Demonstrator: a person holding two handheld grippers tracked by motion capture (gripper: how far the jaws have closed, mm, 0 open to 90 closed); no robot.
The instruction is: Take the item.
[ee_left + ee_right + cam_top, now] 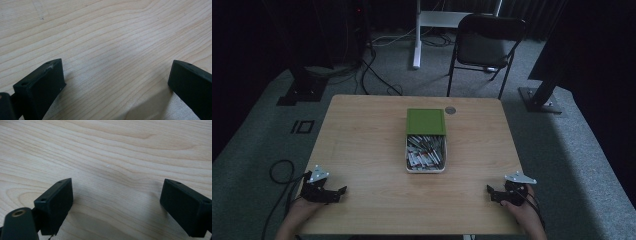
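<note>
One wooden table (362, 150). Two grippers on it: left gripper (343, 191) at the near left corner, right gripper (490, 190) at the near right corner, each with two black jaws set wide apart and one grey three-cornered plate on top. Two hands, one per gripper. One white tray (426, 170) mid-table, with one green lid (426, 121) at its far end. Small packets (424, 152) inside, maybe a couple dozen, too small and dim to count. One round grey disc (450, 110) near the far edge. One folding chair (484, 45) beyond the table.

Black folding chair (488, 42) beyond wooden table (362, 150).
</note>
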